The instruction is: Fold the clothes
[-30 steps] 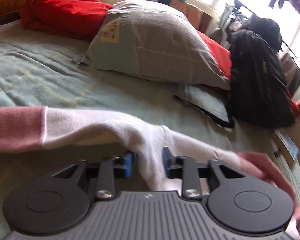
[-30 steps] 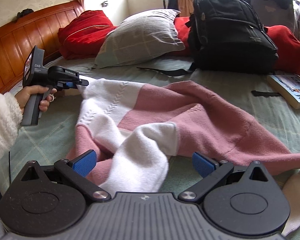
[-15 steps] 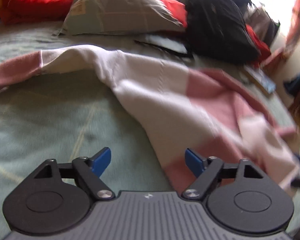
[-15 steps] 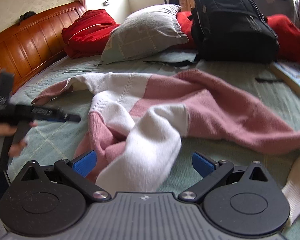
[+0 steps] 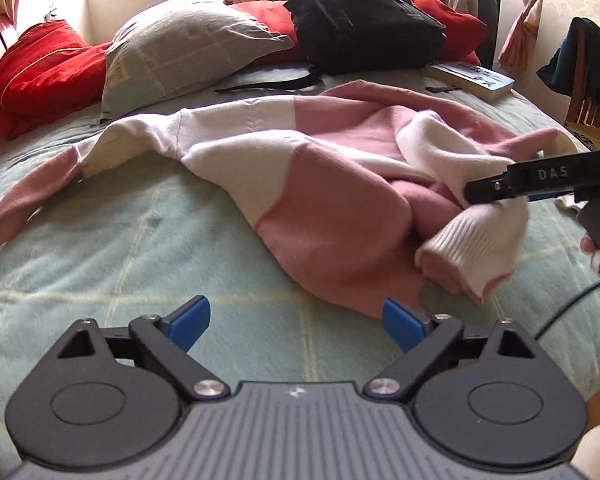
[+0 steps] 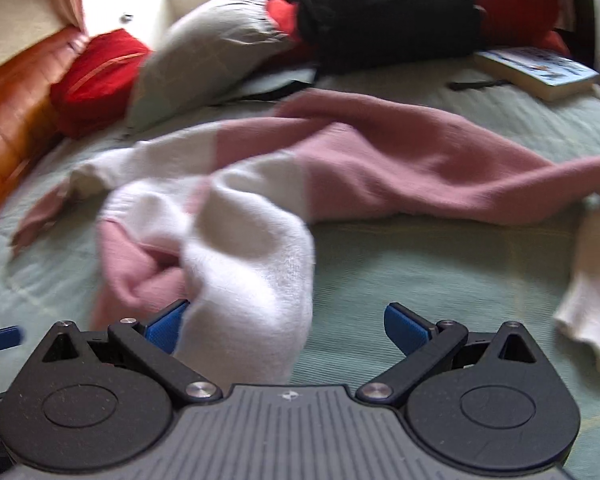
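Note:
A pink and white knitted sweater (image 5: 332,216) lies crumpled across the green bedcover (image 5: 120,248), one sleeve stretched out to the left (image 5: 40,184). My left gripper (image 5: 296,324) hovers at the near hem with its jaws opening; only bedcover lies between them. In the right wrist view the right gripper (image 6: 286,328) is open wide over the bunched white sleeve (image 6: 252,280). The sleeve lies between the pads and rests against the left one. In the left wrist view its black fingers (image 5: 500,186) reach over the sleeve's ribbed white cuff (image 5: 472,248).
At the head of the bed are a grey pillow (image 5: 188,48), red cushions (image 5: 40,72), a black backpack (image 5: 360,16) and a book (image 5: 472,76). A wooden headboard (image 6: 4,112) runs along the left. A chair hung with clothes (image 5: 584,64) stands at the right.
My left gripper let go of the white sleeve, opened wide and swung back to the sweater's near hem. The right gripper sank lower over the bunched white sleeve and stayed open.

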The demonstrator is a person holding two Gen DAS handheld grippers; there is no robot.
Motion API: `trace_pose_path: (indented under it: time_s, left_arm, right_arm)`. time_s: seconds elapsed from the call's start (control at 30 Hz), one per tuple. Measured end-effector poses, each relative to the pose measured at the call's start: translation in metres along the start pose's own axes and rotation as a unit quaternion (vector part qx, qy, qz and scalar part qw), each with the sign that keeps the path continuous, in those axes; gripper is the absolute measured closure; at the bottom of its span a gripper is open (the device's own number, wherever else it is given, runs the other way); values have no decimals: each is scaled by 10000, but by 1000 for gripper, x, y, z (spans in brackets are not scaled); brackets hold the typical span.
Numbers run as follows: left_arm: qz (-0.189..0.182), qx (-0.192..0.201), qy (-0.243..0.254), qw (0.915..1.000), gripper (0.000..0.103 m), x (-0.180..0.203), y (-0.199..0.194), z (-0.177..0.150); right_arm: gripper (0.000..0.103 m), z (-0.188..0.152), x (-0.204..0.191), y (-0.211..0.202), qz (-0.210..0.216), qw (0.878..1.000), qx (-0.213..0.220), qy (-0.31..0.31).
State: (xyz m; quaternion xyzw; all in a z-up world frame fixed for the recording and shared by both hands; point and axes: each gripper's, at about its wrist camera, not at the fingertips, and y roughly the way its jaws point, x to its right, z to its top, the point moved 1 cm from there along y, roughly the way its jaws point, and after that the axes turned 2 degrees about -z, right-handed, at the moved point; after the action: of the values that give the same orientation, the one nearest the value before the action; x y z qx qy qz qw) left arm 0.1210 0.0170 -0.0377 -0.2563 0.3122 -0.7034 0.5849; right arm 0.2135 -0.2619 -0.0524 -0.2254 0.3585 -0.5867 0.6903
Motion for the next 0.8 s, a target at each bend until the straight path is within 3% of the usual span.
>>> trace_pose_path:
  time_s: [0.13, 0.3, 0.4, 0.57, 0.8]
  left_arm:
    - [-26, -53, 14, 10000, 8, 5, 0, -9]
    - [-27, -152, -35, 9999, 8, 6, 5, -16]
    - [-174, -181, -122, 9996, 8, 6, 7, -18]
    - [-807, -164, -282, 9962, 7, 11, 16, -18]
    - [-1640, -220, -935, 9818, 1, 2, 51, -20]
  right_arm:
    - [0, -11, 31, -3, -624, 9980, -2, 83]
    - [0, -22, 55, -8, -883, 9957, -108, 267]
    - [0, -24, 50, -16, -877, 9959, -45, 198]
    - [0, -20, 33, -32, -644, 9976, 253, -94]
    - [0, -14, 20, -29, -232, 9991, 283, -203]
